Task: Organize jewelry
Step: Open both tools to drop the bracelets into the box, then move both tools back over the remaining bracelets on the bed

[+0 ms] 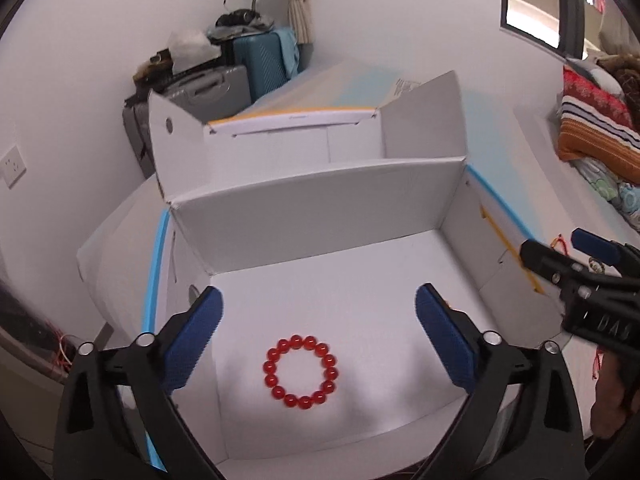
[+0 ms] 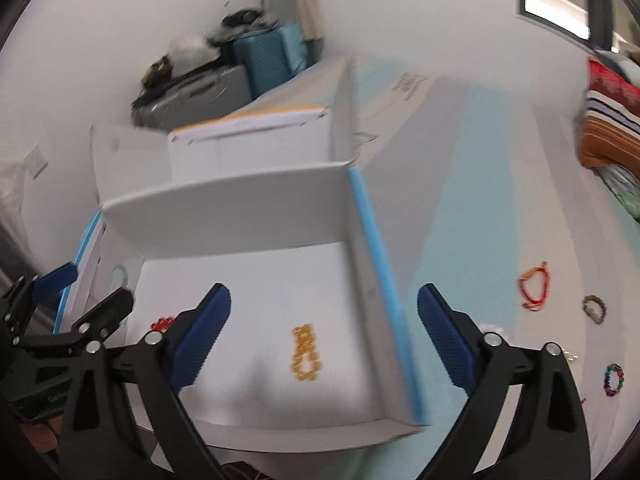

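A red bead bracelet (image 1: 301,372) lies flat on the floor of an open white cardboard box (image 1: 320,208). My left gripper (image 1: 319,312) hangs open above it, its blue pads wide apart and touching nothing. In the right wrist view a yellow bead bracelet (image 2: 305,353) lies bunched on the floor of the box (image 2: 240,204), and my right gripper (image 2: 324,310) stands open over the box's blue-edged right wall, holding nothing. A few red beads of the red bracelet (image 2: 162,323) peek out behind the left gripper (image 2: 94,290). The right gripper (image 1: 560,248) shows at the right edge of the left wrist view.
Loose bracelets lie on the pale blue surface right of the box: a red and yellow cord one (image 2: 534,287), a dull greenish one (image 2: 595,309) and a multicoloured one (image 2: 614,378). Suitcases (image 1: 224,76) stand in the far corner. Striped bedding (image 1: 592,120) sits at the right.
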Demonstrator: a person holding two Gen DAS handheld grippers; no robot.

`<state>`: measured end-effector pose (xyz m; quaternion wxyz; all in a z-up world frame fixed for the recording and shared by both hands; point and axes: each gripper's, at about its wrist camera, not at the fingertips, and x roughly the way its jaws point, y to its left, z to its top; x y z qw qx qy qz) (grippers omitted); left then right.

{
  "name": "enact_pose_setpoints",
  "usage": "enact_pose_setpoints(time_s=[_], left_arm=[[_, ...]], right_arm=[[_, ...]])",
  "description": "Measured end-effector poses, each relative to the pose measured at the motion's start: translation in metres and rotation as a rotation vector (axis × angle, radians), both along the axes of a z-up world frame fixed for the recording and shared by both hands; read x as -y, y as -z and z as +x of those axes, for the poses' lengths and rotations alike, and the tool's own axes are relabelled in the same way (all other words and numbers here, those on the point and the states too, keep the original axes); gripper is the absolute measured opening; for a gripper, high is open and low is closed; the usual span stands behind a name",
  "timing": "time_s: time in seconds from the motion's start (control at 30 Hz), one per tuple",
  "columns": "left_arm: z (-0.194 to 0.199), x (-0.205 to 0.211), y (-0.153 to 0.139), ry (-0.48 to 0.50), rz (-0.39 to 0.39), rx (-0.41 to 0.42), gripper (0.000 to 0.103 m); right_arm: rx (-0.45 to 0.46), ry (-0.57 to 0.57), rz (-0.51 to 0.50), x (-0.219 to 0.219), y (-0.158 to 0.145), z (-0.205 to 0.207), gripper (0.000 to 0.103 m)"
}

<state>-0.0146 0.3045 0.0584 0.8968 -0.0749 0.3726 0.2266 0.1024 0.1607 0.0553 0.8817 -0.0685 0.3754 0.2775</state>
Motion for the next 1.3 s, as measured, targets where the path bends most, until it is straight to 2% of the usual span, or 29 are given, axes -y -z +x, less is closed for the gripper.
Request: enact_pose_setpoints(time_s=[0.07, 0.37, 0.7, 1.03, 1.3], left_arm=[[0.001, 0.012, -0.004, 0.027, -0.001, 0.016, 0.097], [0.027, 0.085, -0.012, 0.15, 0.015, 0.033, 0.097], [0.064, 0.172, -0.002, 0.303, 0.001, 0.022, 0.097], [0.097, 0.254, 0.015, 0.45, -0.032, 0.018, 0.097], [0.112, 0.325, 0.043, 0.588, -0.051, -0.017, 0.097]], right_arm=[[0.013, 0.029, 0.012, 0.013, -0.005, 0.005, 0.095], [0.075, 0.154, -0.022, 0.097, -0.016, 0.017, 0.095], [0.062, 0.288, -0.051, 0.203, -0.009, 0.035, 0.095], [0.03, 0.452, -0.106, 0.306, 0.013, 0.044, 0.095], [-0.031, 0.538, -0.12, 0.364, 0.039, 0.059, 0.095]])
